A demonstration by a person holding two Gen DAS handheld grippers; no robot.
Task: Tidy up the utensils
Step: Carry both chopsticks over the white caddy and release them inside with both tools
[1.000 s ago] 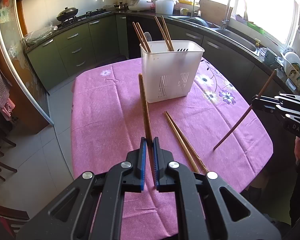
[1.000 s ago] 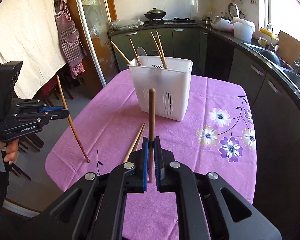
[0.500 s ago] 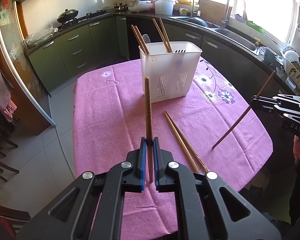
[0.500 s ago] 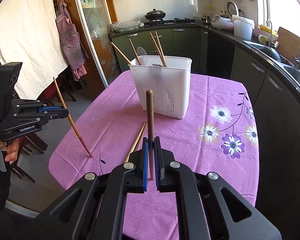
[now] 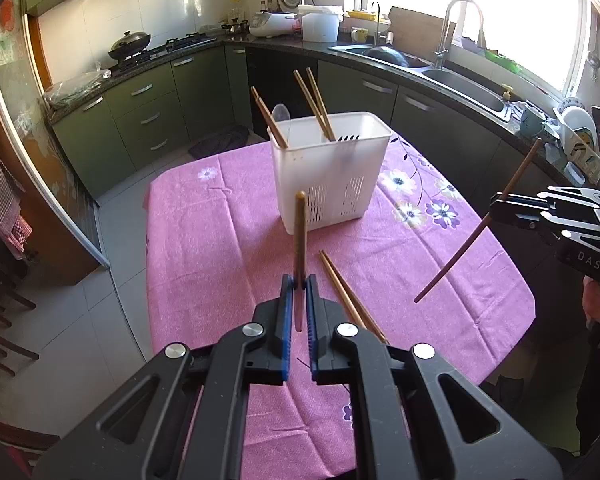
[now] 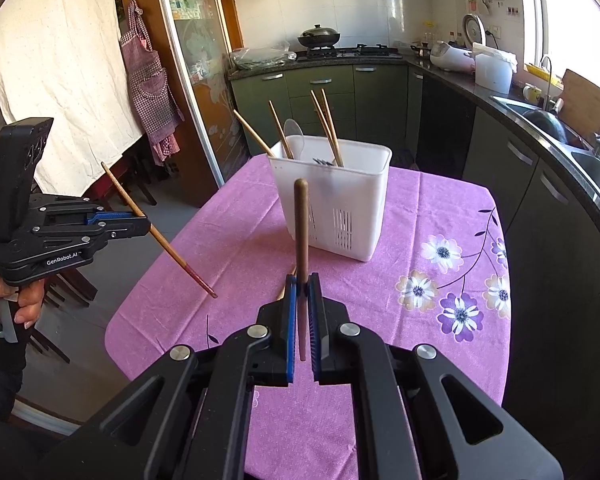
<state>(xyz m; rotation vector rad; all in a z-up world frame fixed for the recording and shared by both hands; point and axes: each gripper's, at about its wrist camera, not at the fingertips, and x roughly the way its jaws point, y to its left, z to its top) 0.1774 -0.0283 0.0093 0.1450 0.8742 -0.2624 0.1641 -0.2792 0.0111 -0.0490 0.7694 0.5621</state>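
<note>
A white utensil holder stands on the pink tablecloth with several chopsticks, a spoon and a fork in it; it also shows in the right wrist view. My left gripper is shut on a brown chopstick, held up in the air. My right gripper is shut on another brown chopstick, also raised. Two loose chopsticks lie on the cloth in front of the holder. The right gripper appears at the right of the left wrist view, the left gripper at the left of the right wrist view.
The table has a pink flowered cloth, with floor to its left. Green kitchen cabinets and a counter with sink run behind and to the right. An apron hangs by a door.
Both grippers have lifted their chopsticks higher above the table. The left chopstick has swung from leaning far forward to more upright. The loose pair has not moved.
</note>
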